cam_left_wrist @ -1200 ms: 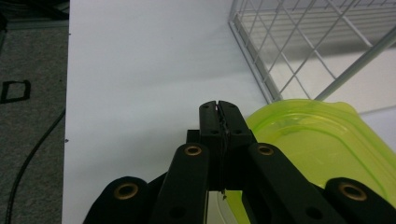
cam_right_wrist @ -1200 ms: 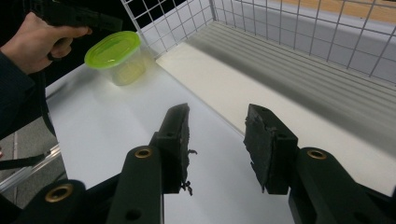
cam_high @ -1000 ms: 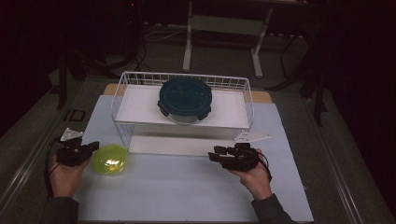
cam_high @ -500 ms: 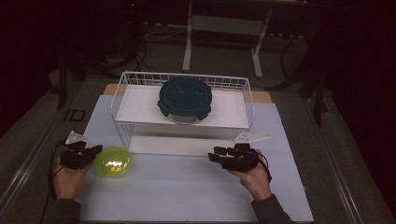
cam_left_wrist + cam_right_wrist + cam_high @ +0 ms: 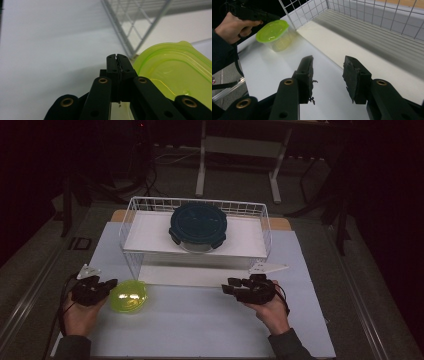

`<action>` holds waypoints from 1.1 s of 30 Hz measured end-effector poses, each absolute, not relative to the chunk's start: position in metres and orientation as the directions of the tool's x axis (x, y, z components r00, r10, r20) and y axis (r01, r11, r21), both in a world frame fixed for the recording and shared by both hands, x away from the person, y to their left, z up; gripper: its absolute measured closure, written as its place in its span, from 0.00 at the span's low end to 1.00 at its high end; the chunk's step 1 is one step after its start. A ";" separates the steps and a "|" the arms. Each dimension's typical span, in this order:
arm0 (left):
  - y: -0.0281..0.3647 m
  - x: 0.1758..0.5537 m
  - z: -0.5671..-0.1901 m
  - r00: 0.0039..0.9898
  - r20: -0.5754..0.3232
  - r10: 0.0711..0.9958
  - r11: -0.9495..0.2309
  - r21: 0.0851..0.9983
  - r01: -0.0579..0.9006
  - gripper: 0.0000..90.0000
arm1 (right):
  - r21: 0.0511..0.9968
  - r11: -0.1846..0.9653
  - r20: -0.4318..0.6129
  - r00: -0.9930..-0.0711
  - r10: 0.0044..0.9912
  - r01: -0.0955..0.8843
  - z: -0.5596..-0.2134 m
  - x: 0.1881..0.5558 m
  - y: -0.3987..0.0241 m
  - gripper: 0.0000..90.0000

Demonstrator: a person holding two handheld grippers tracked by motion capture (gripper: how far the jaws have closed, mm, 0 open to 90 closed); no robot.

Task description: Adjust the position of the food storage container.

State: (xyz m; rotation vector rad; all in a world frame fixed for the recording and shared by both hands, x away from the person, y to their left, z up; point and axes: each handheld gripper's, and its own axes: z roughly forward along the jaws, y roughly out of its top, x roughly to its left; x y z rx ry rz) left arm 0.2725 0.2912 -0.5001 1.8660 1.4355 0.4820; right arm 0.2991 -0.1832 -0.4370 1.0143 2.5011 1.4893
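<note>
A small clear tub with a lime-green lid (image 5: 128,296) stands on the white table near its left front. My left gripper (image 5: 112,283) is shut with nothing between its jaws, its tip right at the tub's left edge. In the left gripper view the closed jaws (image 5: 117,57) lie beside the green lid (image 5: 175,72); I cannot tell whether they touch. My right gripper (image 5: 228,288) rests open and empty in front of the wire basket. Its view shows bare table between the spread jaws (image 5: 329,68), the green tub (image 5: 273,31) and the other gripper (image 5: 249,13) farther off.
A white wire basket (image 5: 131,211) stands at the table's middle back, on a white board. A round dark teal lidded container (image 5: 198,225) sits inside it. The basket's corner (image 5: 130,35) is just beyond the left jaws. Dark floor and table legs lie behind.
The green-lidded tub has shifted a little to the right and nearer, and my left gripper has moved right along with it. The right gripper has stayed still.
</note>
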 end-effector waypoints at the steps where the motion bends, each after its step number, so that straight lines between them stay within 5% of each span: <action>1: 0.288 0.272 -0.500 0.316 -0.132 0.940 -0.123 0.732 0.670 0.99 | 0.803 0.316 0.271 -0.782 0.561 0.505 -0.437 0.299 -0.183 0.66; 33: 0.230 0.253 -0.502 0.384 -0.216 0.898 -0.094 0.757 0.647 0.98 | 0.801 0.312 0.279 -0.781 0.559 0.511 -0.440 0.297 -0.184 0.66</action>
